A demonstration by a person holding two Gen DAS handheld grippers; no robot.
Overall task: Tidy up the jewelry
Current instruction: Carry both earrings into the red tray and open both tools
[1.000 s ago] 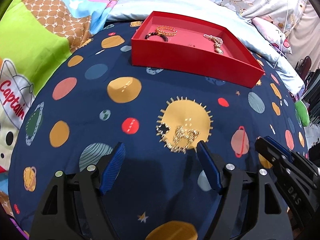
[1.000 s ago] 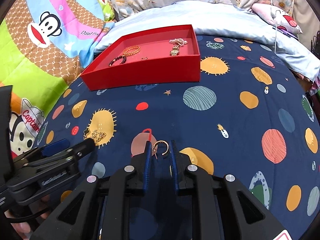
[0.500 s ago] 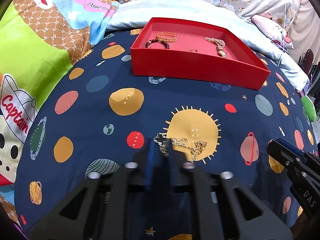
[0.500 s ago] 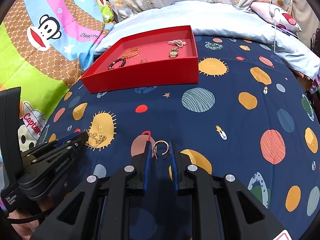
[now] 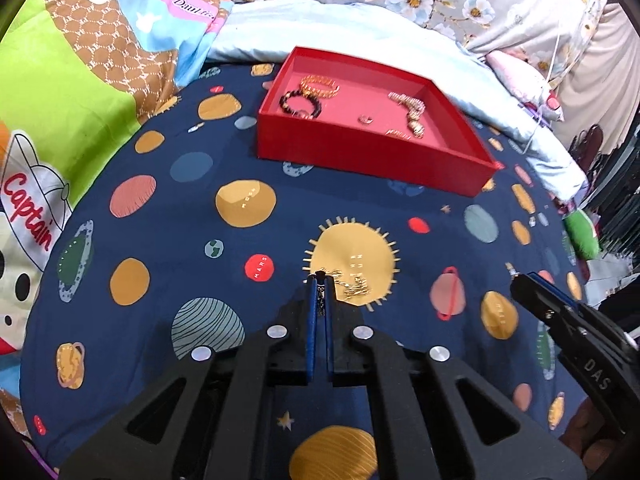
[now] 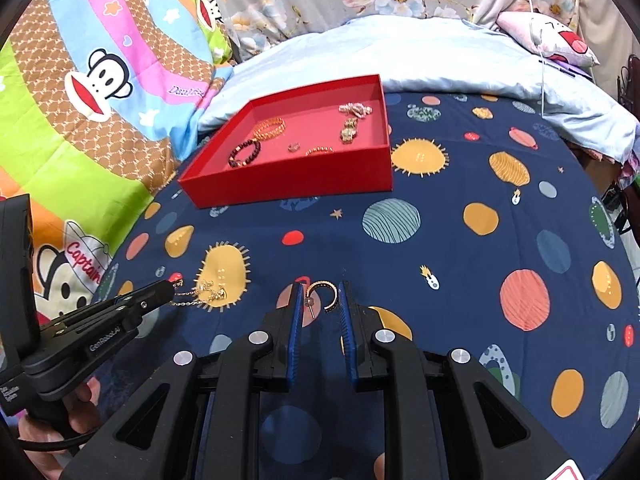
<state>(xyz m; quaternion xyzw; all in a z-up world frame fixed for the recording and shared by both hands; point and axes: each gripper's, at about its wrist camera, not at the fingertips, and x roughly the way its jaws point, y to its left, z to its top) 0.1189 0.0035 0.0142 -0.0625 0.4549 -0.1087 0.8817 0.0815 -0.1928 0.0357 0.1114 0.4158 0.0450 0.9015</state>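
Observation:
A red tray (image 5: pixel 360 160) (image 6: pixel 288 188) sits at the far side of the space-print bedsheet and holds several bracelets and rings. My left gripper (image 5: pixel 321 280) is shut on one end of a gold chain necklace (image 5: pixel 354 286); the rest of the chain lies on the yellow sun print. The same gripper (image 6: pixel 170 290) and necklace (image 6: pixel 208 292) show at the left of the right wrist view. My right gripper (image 6: pixel 320 300) is shut on a gold hoop earring (image 6: pixel 322 294) and holds it just above the sheet.
Cartoon monkey pillows (image 6: pixel 100 80) lie at the left. A pale blue blanket (image 6: pixel 400 52) and floral pillows lie behind the tray. The navy sheet (image 6: pixel 480 260) spreads out to the right.
My left gripper has closed from wide open onto the end of the necklace and pulled the chain a little leftward. My right gripper has kept its hold on the earring.

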